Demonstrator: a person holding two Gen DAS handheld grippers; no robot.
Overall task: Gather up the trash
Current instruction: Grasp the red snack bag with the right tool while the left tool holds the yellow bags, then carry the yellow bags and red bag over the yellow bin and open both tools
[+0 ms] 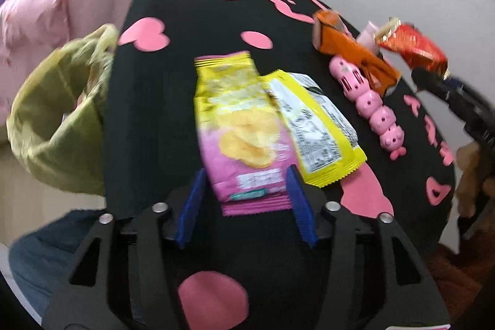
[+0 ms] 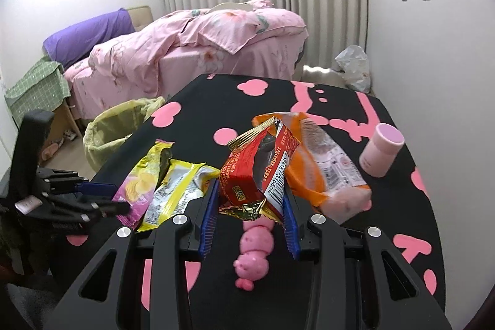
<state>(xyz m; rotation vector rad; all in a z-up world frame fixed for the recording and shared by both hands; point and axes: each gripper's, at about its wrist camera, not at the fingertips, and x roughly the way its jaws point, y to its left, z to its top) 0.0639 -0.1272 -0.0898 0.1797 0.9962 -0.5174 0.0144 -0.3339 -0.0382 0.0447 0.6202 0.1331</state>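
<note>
A pink and yellow chip bag (image 1: 244,129) lies on the black table (image 1: 161,101), its near end between the blue fingers of my open left gripper (image 1: 244,175). A yellow wrapper (image 1: 315,126) lies beside it on the right. My right gripper (image 2: 250,190) is shut on a red and gold wrapper (image 2: 256,169) and holds it above the table; it also shows in the left wrist view (image 1: 411,45). An orange wrapper (image 2: 318,156) lies behind it. A bin with a green bag (image 1: 62,113) stands at the table's left edge.
A pink toy of linked round heads (image 2: 256,243) lies under my right gripper. A pink cup (image 2: 382,149) stands at the right. A bed with pink covers (image 2: 191,51) is beyond the table, and a clear plastic bag (image 2: 352,67) lies on the floor by the curtain.
</note>
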